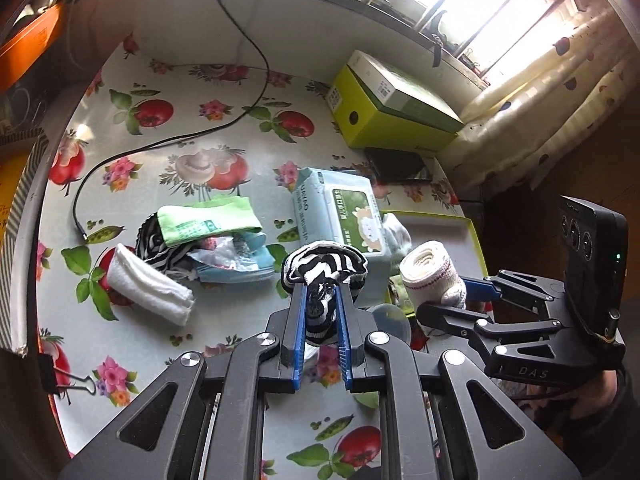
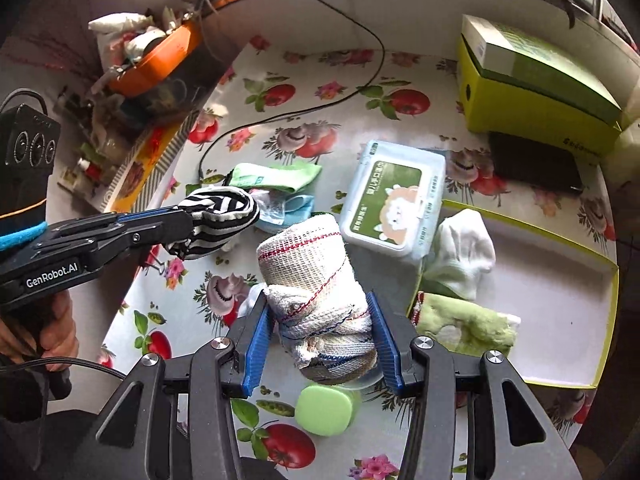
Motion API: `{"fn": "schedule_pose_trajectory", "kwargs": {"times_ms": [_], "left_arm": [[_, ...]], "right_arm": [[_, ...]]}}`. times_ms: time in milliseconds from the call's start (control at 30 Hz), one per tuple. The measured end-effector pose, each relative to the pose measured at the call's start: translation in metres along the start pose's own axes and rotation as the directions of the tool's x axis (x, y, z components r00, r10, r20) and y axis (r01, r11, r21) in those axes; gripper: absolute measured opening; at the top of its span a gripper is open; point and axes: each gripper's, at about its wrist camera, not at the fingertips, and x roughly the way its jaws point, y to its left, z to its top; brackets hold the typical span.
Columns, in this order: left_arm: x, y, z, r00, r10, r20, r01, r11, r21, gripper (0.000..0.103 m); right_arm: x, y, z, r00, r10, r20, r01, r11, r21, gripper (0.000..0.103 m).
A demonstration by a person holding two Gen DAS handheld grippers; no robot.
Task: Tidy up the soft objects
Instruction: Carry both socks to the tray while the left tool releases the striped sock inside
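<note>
Here, striped sock (image 1: 324,266) and cream rolled cloth (image 2: 316,292), both bunched between jaws.

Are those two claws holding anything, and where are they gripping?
Left gripper pinches the striped sock's lower end; right gripper clamps the rolled cloth's near end.

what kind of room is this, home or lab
Most likely a home, by a window: a table with a fruit-print oilcloth, a spotted curtain, and a pack of wet wipes among household clutter.
</note>
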Motion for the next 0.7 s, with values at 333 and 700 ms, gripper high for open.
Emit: {"fn": "schedule_pose_trajectory", "kwargs": {"times_ms": [333,700], "left_arm": [[0.029,-0.050,0.018,0.999,-0.027,-0.043,0.031,0.994,0.104,0.014],[0.070,-0.099,0.036,0.994,-0.046,-0.099,0.066,0.977,0.204,0.014]], "right_arm": [[-0.016,-0.052,-0.008,0.999,-0.038,0.038,0.033,0.994,0.103,0.046],[-0.032,-0.116,-0.023,0.992,-0.105,0.068,0.086,0.966,0.244,0.046]]}}
